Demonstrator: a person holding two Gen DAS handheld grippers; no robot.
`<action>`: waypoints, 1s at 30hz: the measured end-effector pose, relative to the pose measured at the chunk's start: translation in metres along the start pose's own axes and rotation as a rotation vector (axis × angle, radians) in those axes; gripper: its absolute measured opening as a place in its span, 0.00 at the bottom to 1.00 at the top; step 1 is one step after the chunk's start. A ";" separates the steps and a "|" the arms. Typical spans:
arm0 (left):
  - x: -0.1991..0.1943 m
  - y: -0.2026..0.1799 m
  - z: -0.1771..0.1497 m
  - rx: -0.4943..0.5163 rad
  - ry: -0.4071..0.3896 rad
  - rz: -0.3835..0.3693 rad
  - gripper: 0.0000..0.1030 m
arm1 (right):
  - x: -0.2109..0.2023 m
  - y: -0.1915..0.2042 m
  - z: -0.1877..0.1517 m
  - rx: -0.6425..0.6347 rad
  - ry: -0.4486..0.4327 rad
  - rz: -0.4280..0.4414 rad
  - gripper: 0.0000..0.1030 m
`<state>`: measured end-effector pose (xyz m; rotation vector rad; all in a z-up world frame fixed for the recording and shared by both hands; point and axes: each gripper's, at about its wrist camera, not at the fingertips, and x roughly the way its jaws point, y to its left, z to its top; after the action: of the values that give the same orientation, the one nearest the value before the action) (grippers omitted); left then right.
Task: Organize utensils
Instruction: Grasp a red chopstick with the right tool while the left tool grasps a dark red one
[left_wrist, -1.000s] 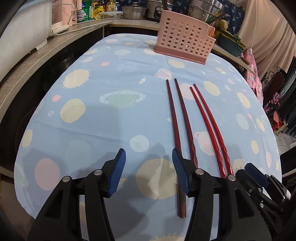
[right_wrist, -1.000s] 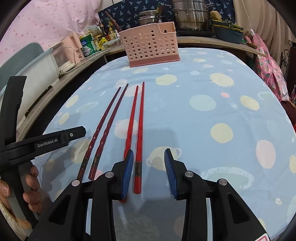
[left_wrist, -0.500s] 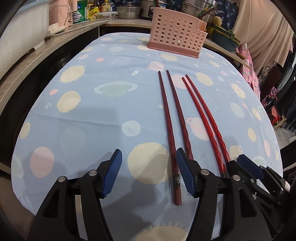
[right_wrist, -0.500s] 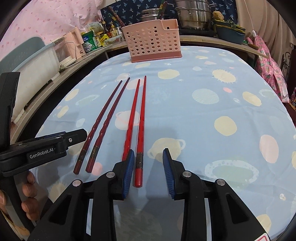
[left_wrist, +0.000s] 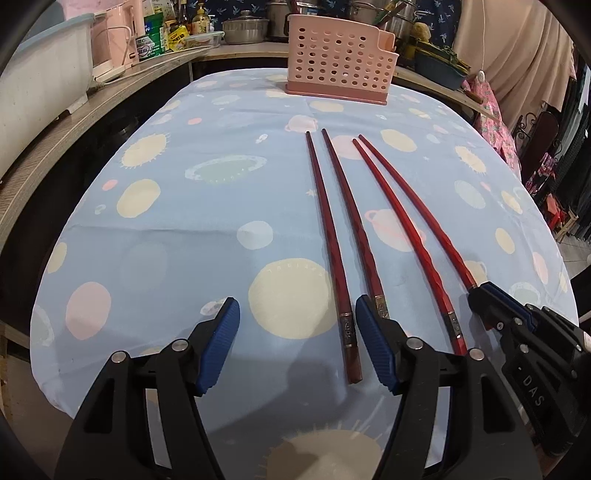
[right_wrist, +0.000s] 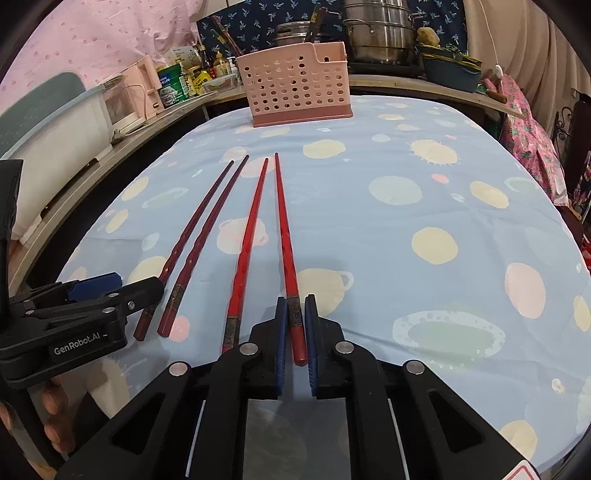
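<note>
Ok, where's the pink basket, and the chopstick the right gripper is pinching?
pink basket (right_wrist: 291, 92): right wrist view, holed front wall.
bright red chopstick (right_wrist: 283, 225): right wrist view, mid-shaft.
right gripper (right_wrist: 294, 325): right wrist view, between fingertips.

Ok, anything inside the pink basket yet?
Nothing shows above the pink basket's rim or through its holes, but its floor is hidden. All four chopsticks lie on the tablecloth.

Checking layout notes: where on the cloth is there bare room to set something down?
Bare cloth right of the bright red chopsticks; also left of the dark chopsticks, and between tips and pink basket. Crowded: the near edge by both tongs.
</note>
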<state>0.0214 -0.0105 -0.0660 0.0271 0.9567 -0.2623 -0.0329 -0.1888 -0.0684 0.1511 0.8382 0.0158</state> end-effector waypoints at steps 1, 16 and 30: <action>0.000 0.000 -0.001 0.002 -0.001 0.003 0.60 | 0.000 -0.001 0.000 0.001 -0.002 0.001 0.08; -0.005 -0.003 -0.011 0.021 -0.009 0.031 0.60 | -0.009 -0.008 -0.010 0.013 -0.020 -0.018 0.07; -0.010 0.006 -0.012 0.002 -0.003 0.038 0.29 | -0.012 -0.013 -0.012 0.031 -0.019 -0.014 0.07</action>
<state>0.0076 -0.0007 -0.0657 0.0468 0.9524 -0.2282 -0.0507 -0.2014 -0.0689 0.1744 0.8213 -0.0122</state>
